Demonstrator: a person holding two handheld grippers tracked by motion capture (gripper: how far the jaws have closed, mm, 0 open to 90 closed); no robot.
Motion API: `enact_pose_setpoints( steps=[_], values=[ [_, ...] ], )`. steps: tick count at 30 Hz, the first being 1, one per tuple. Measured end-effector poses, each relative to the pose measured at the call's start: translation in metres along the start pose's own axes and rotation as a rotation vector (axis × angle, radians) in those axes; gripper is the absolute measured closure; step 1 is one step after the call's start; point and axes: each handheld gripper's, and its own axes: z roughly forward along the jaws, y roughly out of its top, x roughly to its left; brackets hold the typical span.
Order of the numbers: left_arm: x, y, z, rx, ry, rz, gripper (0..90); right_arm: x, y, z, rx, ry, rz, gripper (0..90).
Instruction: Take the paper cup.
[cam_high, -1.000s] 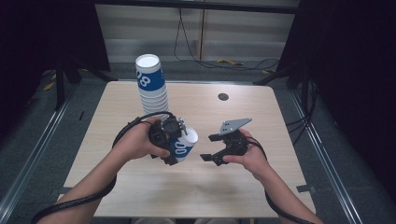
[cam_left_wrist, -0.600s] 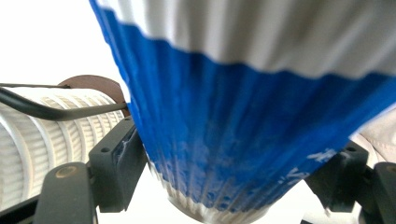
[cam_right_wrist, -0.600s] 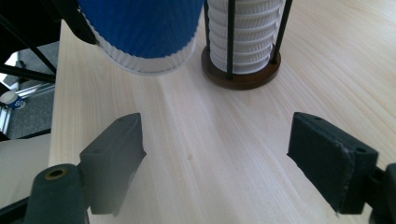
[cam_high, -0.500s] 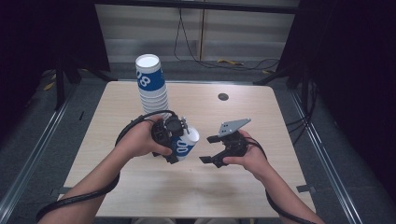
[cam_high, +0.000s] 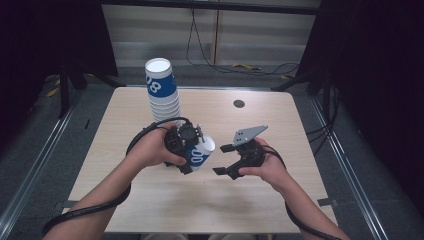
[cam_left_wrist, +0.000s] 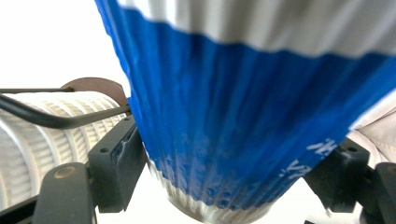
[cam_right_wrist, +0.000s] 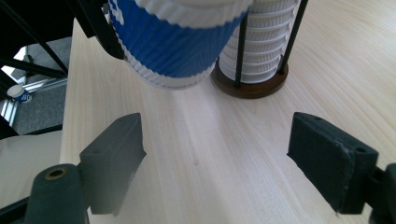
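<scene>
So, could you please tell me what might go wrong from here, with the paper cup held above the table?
1. The left gripper clamps the blue-and-white paper cup by its ribbed wall; squeezing might crease it.
2. The cup is tilted, so it could slip out.
3. The open right gripper sits close beside it; reaching in could knock the cup or the cup stack behind.

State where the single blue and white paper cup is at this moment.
In the high view the cup is clamped in the left gripper above the table's middle, in front of the cup stack.
</scene>
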Motion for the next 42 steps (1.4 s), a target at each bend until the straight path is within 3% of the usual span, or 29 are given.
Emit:
enact_pose_setpoints(
  steps=[11, 17, 42],
  values=[
    [0.000, 0.004, 0.003, 0.001, 0.009, 0.019, 22.0, 0.002, 0.009, -0.003, -0.006, 0.010, -0.017, 17.6],
    [0.000, 0.004, 0.003, -0.017, 0.016, 0.005, 21.9, 0.002, 0.012, -0.004, -0.007, 0.014, -0.024, 17.6],
    [-0.004, 0.009, 0.015, 0.000, -0.003, 0.030, 21.7, 0.006, 0.026, -0.003, -0.003, 0.041, -0.047, 17.6]
  ],
)
